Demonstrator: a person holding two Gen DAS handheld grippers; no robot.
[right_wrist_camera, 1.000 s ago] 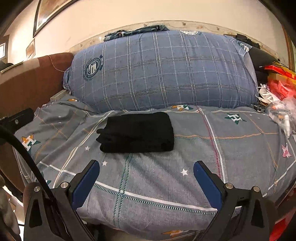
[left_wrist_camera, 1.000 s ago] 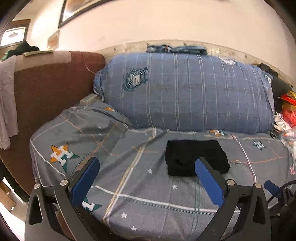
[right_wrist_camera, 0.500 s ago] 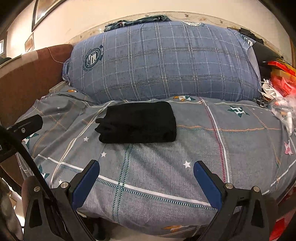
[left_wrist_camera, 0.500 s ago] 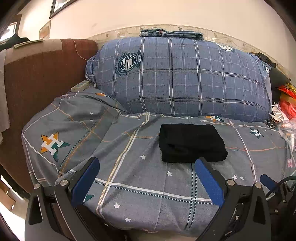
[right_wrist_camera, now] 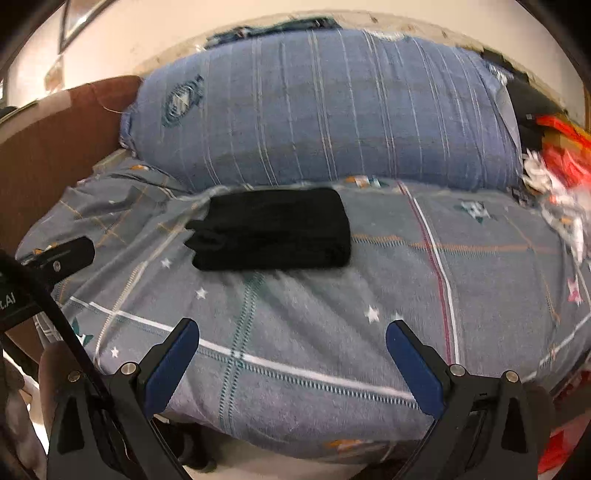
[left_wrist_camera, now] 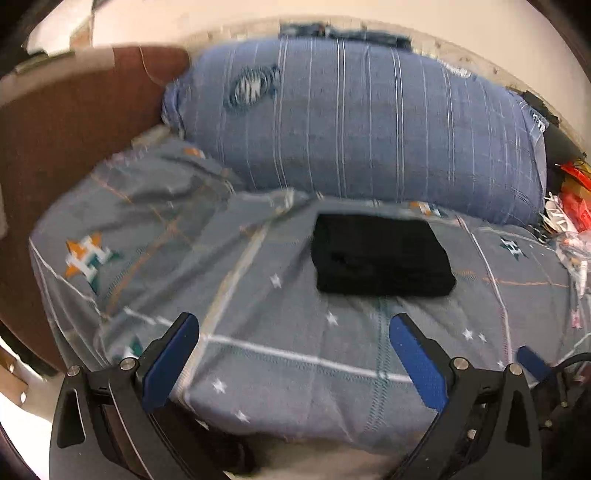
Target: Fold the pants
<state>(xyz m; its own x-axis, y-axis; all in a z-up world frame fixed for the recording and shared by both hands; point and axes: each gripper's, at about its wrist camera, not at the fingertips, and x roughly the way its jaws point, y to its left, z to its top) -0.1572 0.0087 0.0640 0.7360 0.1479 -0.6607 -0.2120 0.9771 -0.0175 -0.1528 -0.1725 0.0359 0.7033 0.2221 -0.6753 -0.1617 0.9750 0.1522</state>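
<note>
The black pants lie folded into a compact rectangle on the grey patterned bedsheet, just in front of a big blue pillow. In the right wrist view the same folded pants sit left of centre. My left gripper is open, above the near edge of the bed, well short of the pants. My right gripper is open too, also back from the pants with nothing between its fingers. The left gripper's body shows at the left of the right wrist view.
A large blue striped pillow fills the back of the bed. A brown headboard stands at the left. Red and white clutter is piled at the right edge. Folded denim lies on top of the pillow.
Both grippers have pulled back from the bed and risen slightly; the folded pants now sit farther from the fingers. The pants themselves have not moved.
</note>
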